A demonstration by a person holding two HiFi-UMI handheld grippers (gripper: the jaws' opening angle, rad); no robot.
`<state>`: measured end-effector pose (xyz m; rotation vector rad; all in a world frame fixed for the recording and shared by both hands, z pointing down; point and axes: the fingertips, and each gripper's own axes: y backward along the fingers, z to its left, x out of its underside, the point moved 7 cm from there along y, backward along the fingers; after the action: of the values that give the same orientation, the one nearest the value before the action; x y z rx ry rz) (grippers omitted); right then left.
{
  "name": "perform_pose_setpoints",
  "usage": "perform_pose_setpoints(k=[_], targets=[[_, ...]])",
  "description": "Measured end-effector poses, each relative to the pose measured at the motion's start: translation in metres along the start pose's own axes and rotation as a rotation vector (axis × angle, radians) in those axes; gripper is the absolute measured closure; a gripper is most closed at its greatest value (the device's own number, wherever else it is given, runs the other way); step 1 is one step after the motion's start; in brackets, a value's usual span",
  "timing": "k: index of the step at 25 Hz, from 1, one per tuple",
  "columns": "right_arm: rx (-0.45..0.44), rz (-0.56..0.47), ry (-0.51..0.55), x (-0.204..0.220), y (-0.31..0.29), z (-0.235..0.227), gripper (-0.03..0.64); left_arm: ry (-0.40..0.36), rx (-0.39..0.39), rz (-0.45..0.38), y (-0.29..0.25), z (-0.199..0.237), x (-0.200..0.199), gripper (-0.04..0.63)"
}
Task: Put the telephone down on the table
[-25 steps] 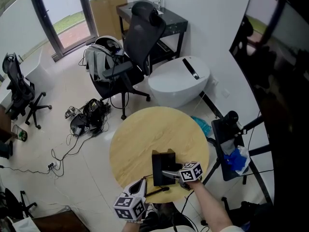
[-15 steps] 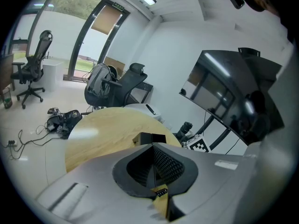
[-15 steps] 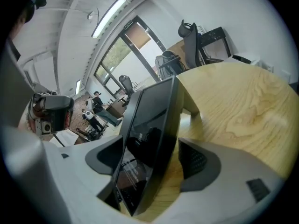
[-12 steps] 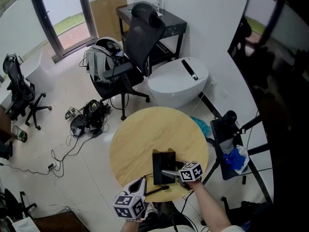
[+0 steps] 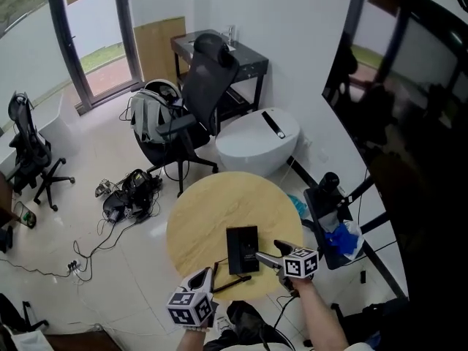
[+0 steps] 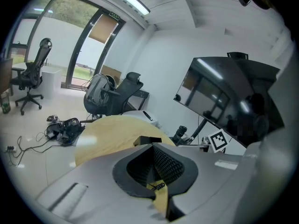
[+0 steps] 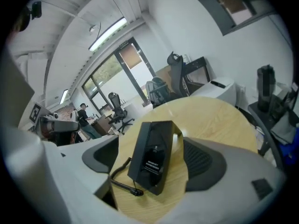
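The black telephone (image 5: 242,249) lies flat on the round wooden table (image 5: 219,203), near its front edge. Its thin black cord (image 5: 232,283) trails toward the near side. My right gripper (image 5: 272,251) hovers just right of the telephone. In the right gripper view the telephone (image 7: 152,155) lies between the widely spread pads (image 7: 204,158), and neither pad touches it; the jaws are opening. My left gripper (image 5: 208,276) hangs at the table's near edge, left of the cord. In the left gripper view its fingertips (image 6: 153,147) meet, with a bit of cord (image 6: 159,186) showing below them.
Behind the table stand a black office chair (image 5: 199,93) with a backpack (image 5: 150,110), a white rounded pod (image 5: 254,142) and a black desk (image 5: 228,53). Cables and gear (image 5: 128,192) litter the floor at left. A camera stand (image 5: 329,196) is close at the table's right.
My right gripper has let go of the telephone, risen and drawn back to the right with its jaws wider. The telephone now lies free on the table. The left gripper shifted slightly.
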<state>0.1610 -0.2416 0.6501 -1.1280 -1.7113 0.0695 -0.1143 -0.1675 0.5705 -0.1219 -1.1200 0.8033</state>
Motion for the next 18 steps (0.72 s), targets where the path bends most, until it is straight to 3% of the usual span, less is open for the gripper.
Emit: perform_pose_setpoints(k=[4, 7, 11, 12, 16, 18], targets=[[0.036, -0.133, -0.010, 0.001, 0.046, 0.040, 0.179, -0.023, 0.016, -0.028, 0.019, -0.004, 0.007, 0.611], [0.053, -0.227, -0.052, 0.007, 0.078, 0.068, 0.276, -0.035, 0.037, -0.035, 0.030, -0.012, 0.011, 0.611], [0.117, -0.306, -0.059, 0.023, 0.113, 0.092, 0.484, -0.048, 0.051, -0.051, 0.045, -0.025, 0.023, 0.611], [0.135, -0.318, -0.052, 0.027, 0.120, 0.096, 0.490, -0.052, 0.053, -0.056, 0.048, -0.029, 0.026, 0.611], [0.176, -0.344, -0.037, 0.040, 0.147, 0.113, 0.621, -0.059, 0.058, -0.058, 0.059, -0.047, 0.039, 0.611], [0.186, -0.351, -0.028, 0.047, 0.161, 0.121, 0.621, -0.065, 0.058, -0.058, 0.067, -0.059, 0.047, 0.611]])
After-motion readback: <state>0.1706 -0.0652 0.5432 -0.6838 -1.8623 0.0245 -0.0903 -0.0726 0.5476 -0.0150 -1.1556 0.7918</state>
